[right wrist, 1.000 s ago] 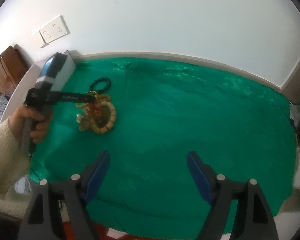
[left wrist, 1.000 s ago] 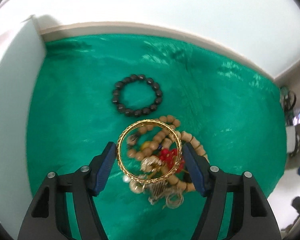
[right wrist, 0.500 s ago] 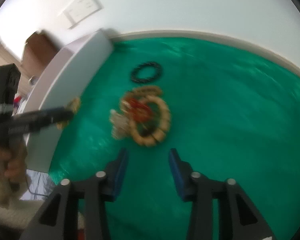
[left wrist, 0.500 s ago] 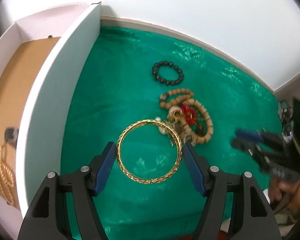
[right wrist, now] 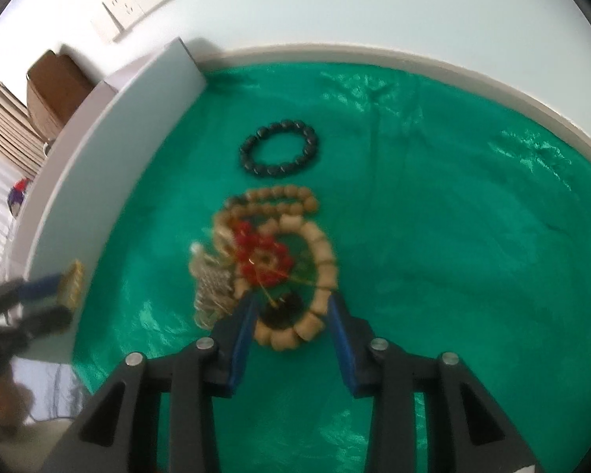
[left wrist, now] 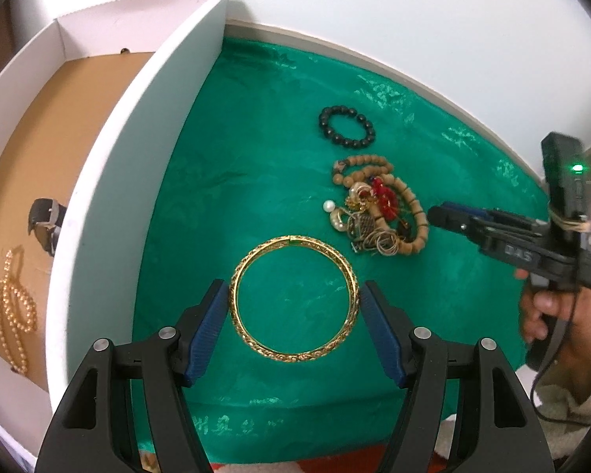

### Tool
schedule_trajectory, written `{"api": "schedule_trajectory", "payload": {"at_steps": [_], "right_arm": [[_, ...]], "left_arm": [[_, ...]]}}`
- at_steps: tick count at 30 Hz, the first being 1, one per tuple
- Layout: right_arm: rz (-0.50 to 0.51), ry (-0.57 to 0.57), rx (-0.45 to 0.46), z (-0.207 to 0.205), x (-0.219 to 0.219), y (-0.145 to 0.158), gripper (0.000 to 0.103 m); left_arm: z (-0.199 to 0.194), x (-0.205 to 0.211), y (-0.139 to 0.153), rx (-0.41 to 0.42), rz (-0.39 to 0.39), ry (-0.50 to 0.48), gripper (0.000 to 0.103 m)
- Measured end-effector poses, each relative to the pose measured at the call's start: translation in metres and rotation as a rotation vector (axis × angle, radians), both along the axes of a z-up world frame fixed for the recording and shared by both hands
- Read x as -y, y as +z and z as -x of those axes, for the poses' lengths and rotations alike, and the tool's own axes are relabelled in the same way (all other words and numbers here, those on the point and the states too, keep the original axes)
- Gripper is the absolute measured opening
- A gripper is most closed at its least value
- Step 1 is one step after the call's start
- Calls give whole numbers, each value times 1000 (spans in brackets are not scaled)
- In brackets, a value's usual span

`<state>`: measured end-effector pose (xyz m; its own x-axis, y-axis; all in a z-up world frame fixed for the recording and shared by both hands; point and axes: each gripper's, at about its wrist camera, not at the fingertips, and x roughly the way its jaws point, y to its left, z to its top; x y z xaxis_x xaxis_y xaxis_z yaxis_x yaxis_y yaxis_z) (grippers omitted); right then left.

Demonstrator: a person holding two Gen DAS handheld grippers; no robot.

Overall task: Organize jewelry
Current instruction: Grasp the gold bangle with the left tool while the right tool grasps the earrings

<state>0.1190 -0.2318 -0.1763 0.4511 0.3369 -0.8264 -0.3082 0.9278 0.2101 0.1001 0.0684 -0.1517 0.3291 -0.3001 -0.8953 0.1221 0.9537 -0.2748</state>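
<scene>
The left hand-held gripper (left wrist: 294,311) points steeply down over the green cloth (left wrist: 256,181), its blue pads clamped on either side of a gold bangle (left wrist: 294,299), which hangs level between them above the cloth, just beside the white box (left wrist: 138,149). A second ago the bangle sat right over the jewelry pile (left wrist: 378,213); now it is clear of the pile and close to the box wall, whose tan floor shows a gold chain (left wrist: 13,307) and a dark watch (left wrist: 45,220). The right hand-held gripper (right wrist: 291,307), held by a hand (left wrist: 547,315) at the cloth's right side, tilts down at the pile's near edge. Its jaws have just been closing from wide to narrow, and their tips now flank the wooden bead bracelet (right wrist: 315,276) and a dark piece inside it; the blur hides whether the pads press on it. A second ago this gripper was well back from the pile. The black bead bracelet (right wrist: 279,151) lies alone beyond the pile, toward the wall. Right of the pile the cloth lies bare out to its far edge, while the box wall bounds it on the left.
</scene>
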Motion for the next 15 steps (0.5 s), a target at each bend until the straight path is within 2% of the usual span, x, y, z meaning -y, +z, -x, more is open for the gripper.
{"api": "schedule_trajectory", "payload": {"at_steps": [3,6,15], "right_arm": [[-66,131,-13,12,-20,6,38],[-8,183,-4,19,-43,-3,38],[102,136,-14,3,-53,-30,36]], "left_arm": [[1,-2,-1,0,0,2,70],[2,-2,-2,-6,4,3,70],[8,-8,-7,-17,6,13,70]]}}
